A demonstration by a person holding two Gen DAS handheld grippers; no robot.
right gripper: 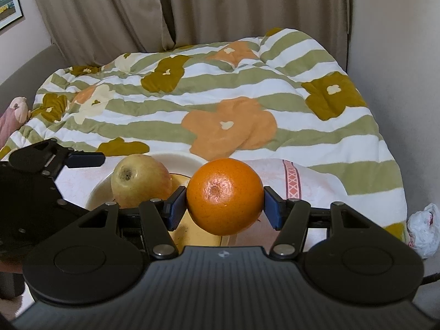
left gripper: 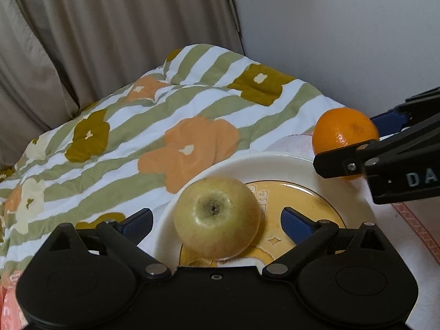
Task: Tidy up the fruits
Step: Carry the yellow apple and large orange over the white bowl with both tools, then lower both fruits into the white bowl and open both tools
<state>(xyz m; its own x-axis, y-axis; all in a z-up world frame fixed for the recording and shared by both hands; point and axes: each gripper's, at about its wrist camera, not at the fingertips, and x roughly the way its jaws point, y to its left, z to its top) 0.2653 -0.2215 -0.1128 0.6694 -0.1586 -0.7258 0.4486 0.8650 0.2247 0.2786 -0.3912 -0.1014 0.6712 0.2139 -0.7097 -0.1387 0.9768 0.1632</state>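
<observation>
A yellow-green apple (left gripper: pixel 217 220) rests on a white plate (left gripper: pixel 247 162) with a yellow centre. My left gripper (left gripper: pixel 217 221) stands open around the apple, and its blue pads (left gripper: pixel 295 224) are clear of the fruit on both sides. My right gripper (right gripper: pixel 224 207) is shut on an orange (right gripper: pixel 224 195), blue pads pressed on its left and right flanks. It holds the orange over the plate's (right gripper: pixel 176 159) right rim, beside the apple (right gripper: pixel 140 183). In the left wrist view the orange (left gripper: pixel 343 132) shows at the right, clamped in the right gripper (left gripper: pixel 354 143).
A white cloth with a pink pattern (right gripper: pixel 291 181) lies under the plate. Behind it spreads a striped floral quilt (right gripper: pixel 220 104), backed by beige curtains (right gripper: pixel 220 8) and a wall at the right. A crumpled white bag (right gripper: pixel 423 228) lies at the far right.
</observation>
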